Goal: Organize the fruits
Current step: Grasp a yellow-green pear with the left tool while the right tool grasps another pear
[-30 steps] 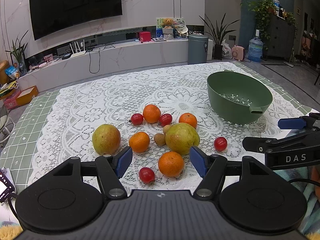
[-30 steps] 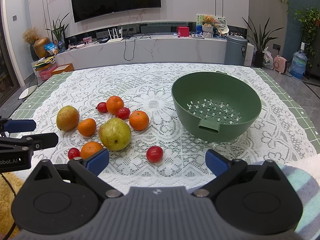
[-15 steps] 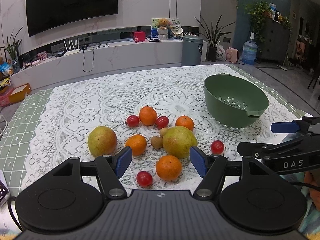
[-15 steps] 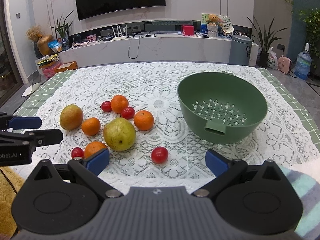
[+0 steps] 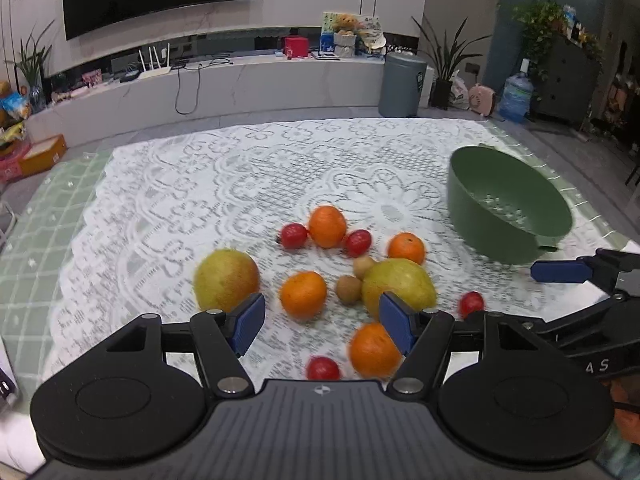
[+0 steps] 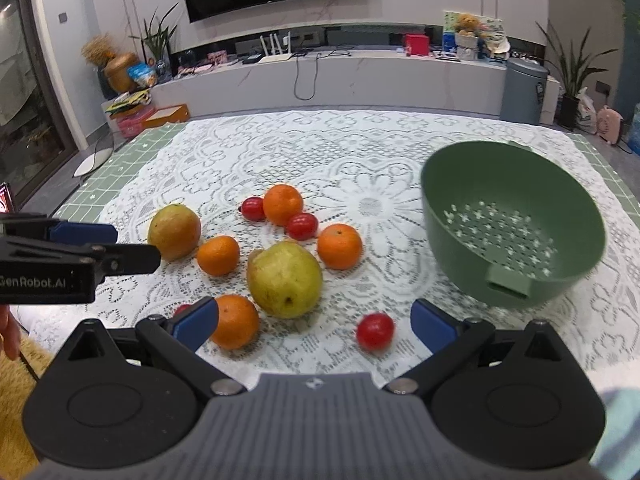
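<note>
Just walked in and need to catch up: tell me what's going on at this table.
A person holds a gripper in each hand over a lace tablecloth, sorting fruit. The left gripper and the right gripper are both open and empty. All the fruit is loose on the cloth: oranges, small red tomatoes, two brown fruits, a big yellow-green pear and a second green-red fruit. The green colander bowl on the right is empty.

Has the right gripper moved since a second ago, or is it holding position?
Yes. The right gripper has come forward toward the fruit: the green colander and the pear look nearer, jaws open and empty.
</note>
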The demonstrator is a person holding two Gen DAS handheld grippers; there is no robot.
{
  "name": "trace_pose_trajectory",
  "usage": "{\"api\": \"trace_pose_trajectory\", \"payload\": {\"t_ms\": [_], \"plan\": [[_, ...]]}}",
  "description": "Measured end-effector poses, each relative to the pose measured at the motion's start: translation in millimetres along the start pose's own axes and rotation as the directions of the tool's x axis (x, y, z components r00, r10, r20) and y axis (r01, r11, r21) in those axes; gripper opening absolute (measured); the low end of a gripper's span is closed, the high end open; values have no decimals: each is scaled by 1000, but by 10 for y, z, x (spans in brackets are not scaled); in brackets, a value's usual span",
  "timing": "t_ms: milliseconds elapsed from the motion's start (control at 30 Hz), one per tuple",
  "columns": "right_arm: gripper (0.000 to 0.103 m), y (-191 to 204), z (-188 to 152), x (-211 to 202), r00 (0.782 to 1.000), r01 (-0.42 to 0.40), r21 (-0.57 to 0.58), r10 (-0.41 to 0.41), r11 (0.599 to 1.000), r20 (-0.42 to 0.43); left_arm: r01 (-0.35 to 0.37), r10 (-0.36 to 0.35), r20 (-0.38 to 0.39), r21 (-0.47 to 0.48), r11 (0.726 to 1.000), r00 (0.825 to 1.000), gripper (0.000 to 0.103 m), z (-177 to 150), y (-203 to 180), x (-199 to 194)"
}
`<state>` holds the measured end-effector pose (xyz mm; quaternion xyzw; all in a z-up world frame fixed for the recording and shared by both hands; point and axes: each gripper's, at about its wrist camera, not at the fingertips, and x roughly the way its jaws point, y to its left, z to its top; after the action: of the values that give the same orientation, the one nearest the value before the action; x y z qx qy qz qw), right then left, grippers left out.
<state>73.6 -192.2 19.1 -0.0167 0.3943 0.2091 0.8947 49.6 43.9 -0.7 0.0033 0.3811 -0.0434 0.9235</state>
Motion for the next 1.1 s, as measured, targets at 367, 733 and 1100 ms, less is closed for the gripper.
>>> {"api": "trace_pose_trajectory", "payload": {"t_ms": [367,733,1100], "plan": [[99,196,273,424,1000,-17,-96,14,995,-28,-105,103,31,79,991,994,78,144,182,383],[97,186,211,619,999,-43,-101,43,994,-4,-104,102,24,78,992,994,85,24,256,652],[82,88,200,828,994,-76,-10,75,997,-76,-132,132,8,36,991,991,90,15,336,815]]}}
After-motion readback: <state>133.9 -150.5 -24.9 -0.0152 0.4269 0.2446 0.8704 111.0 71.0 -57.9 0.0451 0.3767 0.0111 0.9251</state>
